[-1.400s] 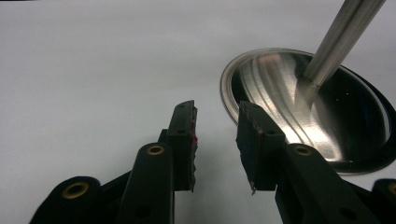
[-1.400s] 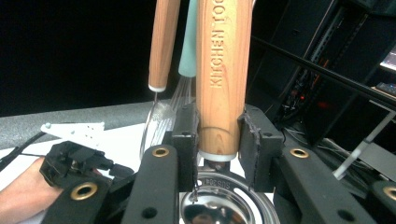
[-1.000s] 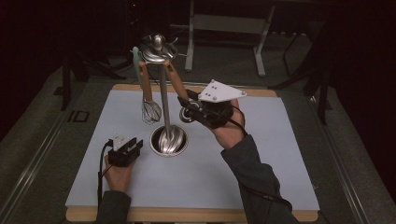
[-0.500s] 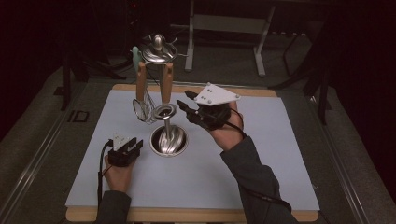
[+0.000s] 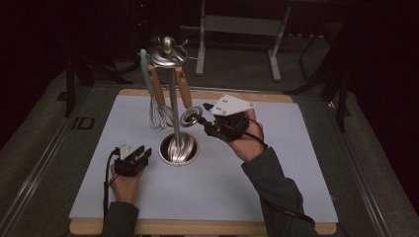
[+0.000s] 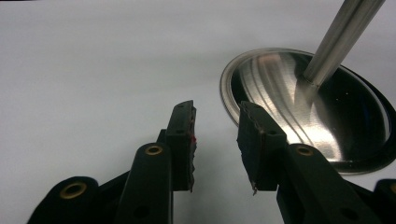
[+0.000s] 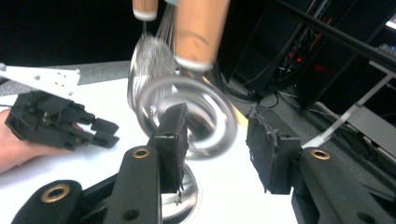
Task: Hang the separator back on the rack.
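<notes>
Resting on the white mat (image 5: 296, 187) toward its near-left corner, the left gripper (image 5: 132, 159) has its jaws parted and empty, just beside the utensil stand (image 5: 174, 98)'s round base (image 6: 303, 107). A whisk (image 5: 158, 116) and a coiled utensil (image 5: 190, 117) hang from it. The right gripper (image 5: 210, 118), raised, holds open jaws beside that coil.
</notes>
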A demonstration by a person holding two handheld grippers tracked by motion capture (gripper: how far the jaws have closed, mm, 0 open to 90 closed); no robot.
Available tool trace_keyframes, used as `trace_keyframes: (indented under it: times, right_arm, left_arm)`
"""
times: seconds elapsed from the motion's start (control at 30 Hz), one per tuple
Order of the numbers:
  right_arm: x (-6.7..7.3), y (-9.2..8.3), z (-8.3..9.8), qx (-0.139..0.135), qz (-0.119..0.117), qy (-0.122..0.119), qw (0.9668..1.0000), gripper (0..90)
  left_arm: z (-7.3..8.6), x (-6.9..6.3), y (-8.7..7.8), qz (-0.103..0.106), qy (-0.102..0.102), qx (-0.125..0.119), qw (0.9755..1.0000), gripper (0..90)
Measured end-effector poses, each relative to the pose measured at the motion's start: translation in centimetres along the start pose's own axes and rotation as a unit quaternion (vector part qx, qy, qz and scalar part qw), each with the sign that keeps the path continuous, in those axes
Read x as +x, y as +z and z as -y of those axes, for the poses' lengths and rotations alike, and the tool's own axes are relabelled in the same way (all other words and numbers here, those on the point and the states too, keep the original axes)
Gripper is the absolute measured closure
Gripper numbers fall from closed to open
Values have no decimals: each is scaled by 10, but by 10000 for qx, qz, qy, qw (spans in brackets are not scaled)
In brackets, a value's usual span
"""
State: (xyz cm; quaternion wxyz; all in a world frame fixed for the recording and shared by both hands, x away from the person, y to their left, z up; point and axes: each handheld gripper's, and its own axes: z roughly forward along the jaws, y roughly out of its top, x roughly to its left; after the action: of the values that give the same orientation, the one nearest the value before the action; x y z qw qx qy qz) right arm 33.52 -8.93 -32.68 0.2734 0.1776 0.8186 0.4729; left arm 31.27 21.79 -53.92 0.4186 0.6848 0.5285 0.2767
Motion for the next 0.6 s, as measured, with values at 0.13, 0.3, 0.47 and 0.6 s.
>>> trace_keyframes:
  times: [0.13, 0.3, 0.47, 0.6]
  right_arm:
    - [-4, -1, 8, 99, 1, 39, 9999, 572]
    - [-8, -2, 23, 263, -16, 100, 9996, 566]
    - [-13, -8, 44, 428, -86, 232, 9988, 560]
    - [-19, -12, 67, 647, -46, 380, 9972, 558]
  left_arm:
    - [0, 0, 0, -3, 3, 0, 10000, 665]
    - [0, 0, 0, -4, 0, 1, 10000, 665]
    - [0, 0, 0, -7, 8, 2, 10000, 665]
    - [0, 0, 0, -5, 17, 8, 10000, 665]
